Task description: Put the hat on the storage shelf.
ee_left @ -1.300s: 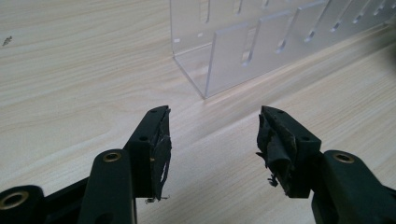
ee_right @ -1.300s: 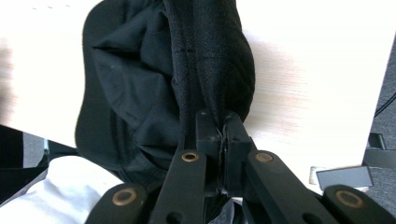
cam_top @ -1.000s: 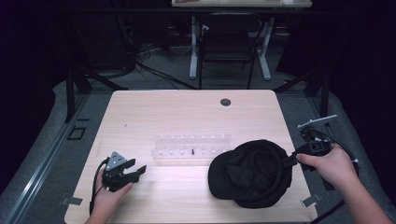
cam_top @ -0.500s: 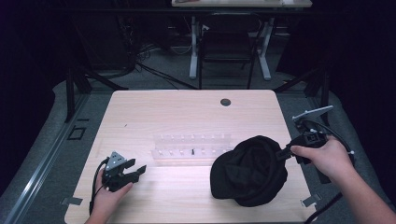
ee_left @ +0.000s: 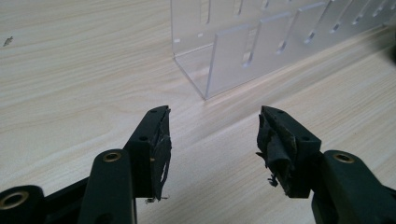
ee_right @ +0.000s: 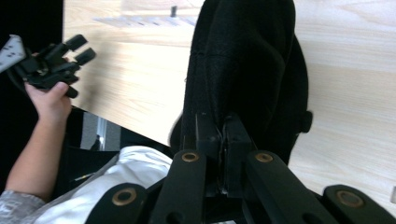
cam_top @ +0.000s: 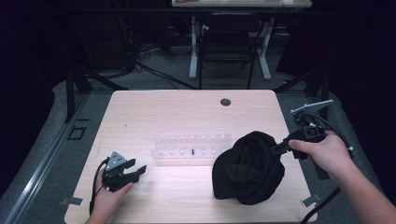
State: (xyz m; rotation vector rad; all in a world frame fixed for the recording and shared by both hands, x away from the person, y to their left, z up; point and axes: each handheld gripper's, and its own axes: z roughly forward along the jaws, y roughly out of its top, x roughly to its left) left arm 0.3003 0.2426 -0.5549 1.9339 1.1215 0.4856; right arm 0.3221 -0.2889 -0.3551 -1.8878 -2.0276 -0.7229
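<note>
**Black cap pinched at rim by R gripper, L gripper idle and open**

While the right gripper sat at the table's right edge, its jaws were pressed together on the rim of the black cap, no gap visible btwn them in the right gripper view, where the cap hung in front of the jaws w/ fabric bunched and partly raised off the wood. Cap was on the right-front part of the table, its left side just beside the right end of the clear plastic rack; couldn't tell if touching. Right hand wrapped the handle, forearm coming in from bottom right.

Left gripper was at front-left of table, well apart from the cap, held low by the left hand. Its jaws stood wide apart w/ nothing btwn them; bare wood showed in the gap in the left gripper view, w/ the rack's near corner ahead of the tips, not touching. Worn pads looked frayed.

Small dark peg stood in the rack near its middle. Round dark hole sat near the table's far edge.
</note>
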